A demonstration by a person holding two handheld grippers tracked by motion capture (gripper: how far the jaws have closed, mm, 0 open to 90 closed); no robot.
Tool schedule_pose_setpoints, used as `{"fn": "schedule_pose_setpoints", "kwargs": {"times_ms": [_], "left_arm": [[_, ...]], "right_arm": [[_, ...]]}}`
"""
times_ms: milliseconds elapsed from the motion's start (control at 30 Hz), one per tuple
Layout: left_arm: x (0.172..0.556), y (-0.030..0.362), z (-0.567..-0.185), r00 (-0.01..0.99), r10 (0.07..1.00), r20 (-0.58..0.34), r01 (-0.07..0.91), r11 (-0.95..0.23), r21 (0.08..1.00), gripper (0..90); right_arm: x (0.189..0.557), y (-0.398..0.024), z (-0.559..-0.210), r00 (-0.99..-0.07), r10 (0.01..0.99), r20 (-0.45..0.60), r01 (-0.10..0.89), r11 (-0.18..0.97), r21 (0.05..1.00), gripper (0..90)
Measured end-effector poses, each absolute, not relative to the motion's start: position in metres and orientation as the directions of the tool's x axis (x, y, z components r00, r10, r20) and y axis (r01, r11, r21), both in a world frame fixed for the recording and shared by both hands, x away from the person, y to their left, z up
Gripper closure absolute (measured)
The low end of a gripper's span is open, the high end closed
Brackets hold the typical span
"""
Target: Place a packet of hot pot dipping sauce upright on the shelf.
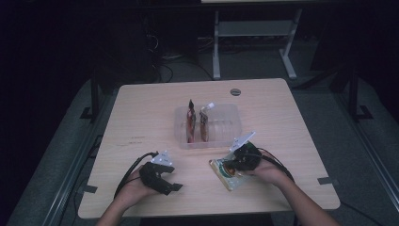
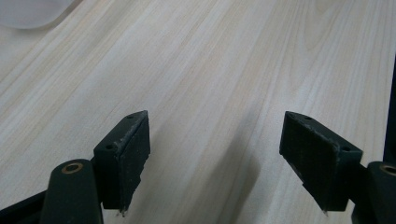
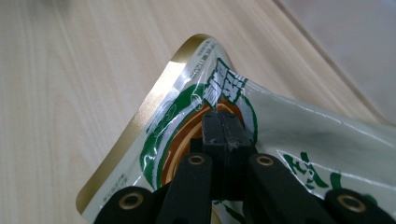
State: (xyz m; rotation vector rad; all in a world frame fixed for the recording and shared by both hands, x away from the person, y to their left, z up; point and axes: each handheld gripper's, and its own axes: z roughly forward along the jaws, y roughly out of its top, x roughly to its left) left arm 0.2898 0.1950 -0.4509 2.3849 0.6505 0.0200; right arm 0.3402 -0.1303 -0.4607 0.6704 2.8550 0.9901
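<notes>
Here we had the right gripper [image 1: 241, 160] clamped tight on a green-and-gold food pouch [image 3: 196, 112], low and right of centre in the high view, just below the clear plastic bin [image 1: 230, 123]. The left gripper [image 1: 162, 181] sat at the lower left with its jaws spread wide and nothing between them. The bin already held two pouches [image 1: 196, 123] standing on edge, so we judged the step was to bring this one across and stand it beside them. To do it well we would have lifted it clear of the bin's near wall, kept the grip on the pouch's face so it did not fold, and lowered it into the free slots at the right. The table [image 1: 141, 122] was pale wood grain, bare but for the bin; the room beyond was dark, with a desk frame [image 1: 254, 33] at the top of the frame.
</notes>
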Motion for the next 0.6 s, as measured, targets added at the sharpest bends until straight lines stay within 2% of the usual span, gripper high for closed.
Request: {"fn": "schedule_pose_setpoints", "kwargs": {"times_ms": [500,600], "left_arm": [[0.290,0.195,-0.451,0.879,0.455,-0.144,0.443,-0.665,0.602,24.1],[0.290,0.196,-0.450,0.881,0.451,-0.139,0.436,-0.665,0.606,24.1]], "right_arm": [[0.324,-0.078,-0.460,-0.947,0.310,0.087,0.296,0.734,0.611,89.8],[0.325,-0.082,-0.456,-0.941,0.329,0.082,0.307,0.723,0.619,89.8]]}}
